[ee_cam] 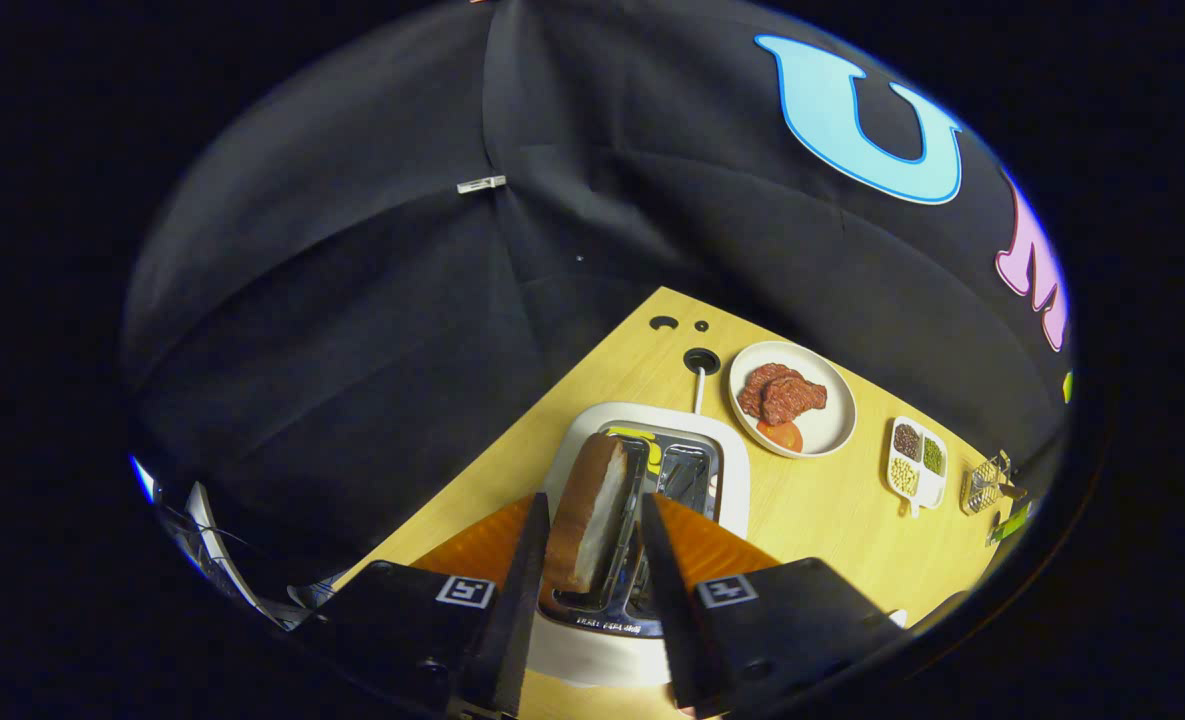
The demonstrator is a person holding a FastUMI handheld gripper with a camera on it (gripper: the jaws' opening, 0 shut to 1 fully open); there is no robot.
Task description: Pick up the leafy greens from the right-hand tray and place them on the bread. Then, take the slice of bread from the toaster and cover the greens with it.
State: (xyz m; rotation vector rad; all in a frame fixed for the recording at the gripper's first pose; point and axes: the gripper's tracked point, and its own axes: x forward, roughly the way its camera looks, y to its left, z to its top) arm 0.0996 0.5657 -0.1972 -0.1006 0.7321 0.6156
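The tongs [592, 520] are clamped on the bread slice [584, 510], right above the toaster [652, 470]. A plate of meat [832, 425] sits beyond it on the counter [812, 510].

The gripper [592, 525] is hanging over the toaster [652, 470], its fingers standing apart on either side of a bread slice [589, 510] that is sticking up on edge from one slot. Whether the pads are pressing on the bread cannot be told. The toaster is sitting on a wooden table [812, 510]. Beyond it a plate [832, 420] is holding meat [780, 394] and a tomato slice [780, 434]. Further along, a small divided dish [917, 462] is carrying beans and seeds.
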